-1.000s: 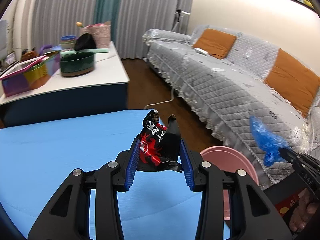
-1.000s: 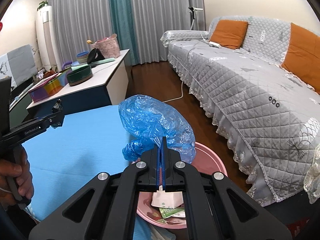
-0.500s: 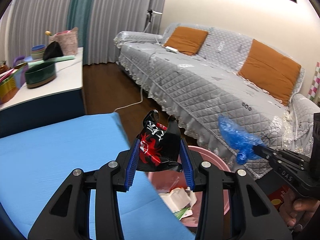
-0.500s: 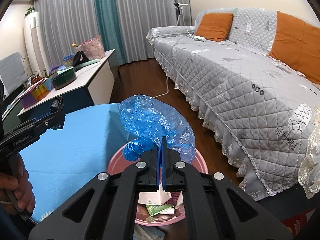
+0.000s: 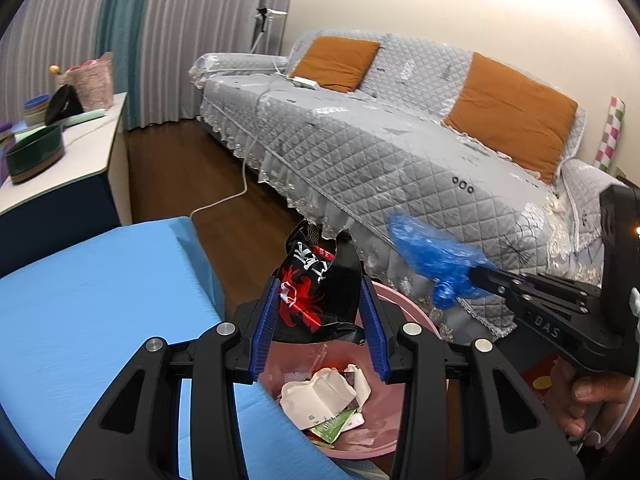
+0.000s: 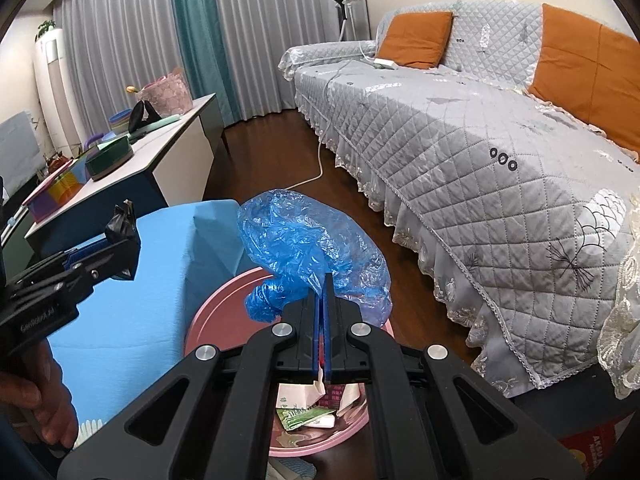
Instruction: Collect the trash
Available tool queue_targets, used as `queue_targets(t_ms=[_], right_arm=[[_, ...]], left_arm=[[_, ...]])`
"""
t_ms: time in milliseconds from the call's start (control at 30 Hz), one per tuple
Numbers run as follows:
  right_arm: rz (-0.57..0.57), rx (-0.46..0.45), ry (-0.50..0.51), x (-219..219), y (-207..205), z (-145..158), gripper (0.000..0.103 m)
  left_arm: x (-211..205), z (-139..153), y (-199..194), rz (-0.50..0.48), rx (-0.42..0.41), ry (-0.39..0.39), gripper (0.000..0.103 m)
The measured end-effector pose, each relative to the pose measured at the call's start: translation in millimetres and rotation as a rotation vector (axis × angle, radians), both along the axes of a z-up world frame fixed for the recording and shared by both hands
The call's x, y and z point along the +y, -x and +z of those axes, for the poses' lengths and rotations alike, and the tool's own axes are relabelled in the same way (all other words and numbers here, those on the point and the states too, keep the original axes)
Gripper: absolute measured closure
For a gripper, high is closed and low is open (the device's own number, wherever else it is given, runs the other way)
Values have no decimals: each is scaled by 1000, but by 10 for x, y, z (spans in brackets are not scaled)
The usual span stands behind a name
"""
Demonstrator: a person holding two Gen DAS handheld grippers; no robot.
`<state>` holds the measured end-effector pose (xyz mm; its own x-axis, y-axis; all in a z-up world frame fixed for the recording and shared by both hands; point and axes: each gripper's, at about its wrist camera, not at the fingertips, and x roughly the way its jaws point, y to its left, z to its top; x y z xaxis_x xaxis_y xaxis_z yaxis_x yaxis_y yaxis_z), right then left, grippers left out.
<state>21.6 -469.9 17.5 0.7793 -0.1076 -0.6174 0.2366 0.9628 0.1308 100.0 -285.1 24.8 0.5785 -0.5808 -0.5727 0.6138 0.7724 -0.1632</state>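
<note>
Pink plastic, the bin point(image 5: 390, 308) is our landmark, standing on the dark floor between the blue table point(image 5: 100, 300) and the grey quilted sofa point(image 5: 400, 152); crumpled white paper and a green packet already lie inside it. What could go wrong, we judge, is mostly about where each piece falls; the crinkled blue plastic film point(image 6: 308, 256) is very light, so it may cling to the pads or drift past the far rim toward the sofa skirt when we let go; the black and red snack wrapper point(image 5: 318, 288) hangs over the near, table-side rim, so it could catch there and tip out onto the floor; the two tools sit near each other over the bin and might knock together.

Our left gripper point(image 5: 320, 322) is clenched on the snack wrapper, its blue pads pressed against both sides and the torn top poking out beyond the fingertips, just above the bin's near edge. Our right gripper point(image 6: 322, 312) is clamped fully together on a pinch of the blue film, which billows out ahead of the tips above the bin's opening; whether the bulk of it hangs inside the rim or slightly beyond it we cannot quite tell through the fisheye bend.
</note>
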Motion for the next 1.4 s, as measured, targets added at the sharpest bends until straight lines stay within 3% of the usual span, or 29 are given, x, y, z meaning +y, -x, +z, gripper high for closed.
queue_targets(t_ms=[233, 267, 300, 333, 400, 533, 633, 967, 1300, 1400], right_arm=[[7, 17, -3, 27, -72, -44, 98], [5, 24, -3, 29, -83, -53, 97], [3, 31, -4, 23, -95, -64, 92], [-3, 35, -8, 15, -99, -72, 79], [-12, 28, -17, -6, -86, -61, 63], [-27, 22, -27, -34, -57, -37, 53], [-43, 21, -45, -40, -35, -6, 52], [-55, -53, -48, -17, 93, 256, 29], [-21, -84, -30, 80, -17, 334, 9], [-9, -92, -14, 143, -15, 367, 5]], left_arm=[[-86, -47, -29, -29, 24, -6, 62], [-100, -51, -39, -30, 33, -5, 57], [-107, -54, -50, -31, 40, -3, 42], [-101, -46, -55, -27, 39, 3, 40], [-99, -39, -53, -26, 35, 5, 39], [-66, -10, -36, -7, 38, 17, 40], [-25, 29, 10, 3, 17, 16, 40], [199, 37, 273, 88, -28, -29, 37], [694, 56, 337, 266, 16, -29, 12], [849, 104, 385, 308, 8, -21, 8]])
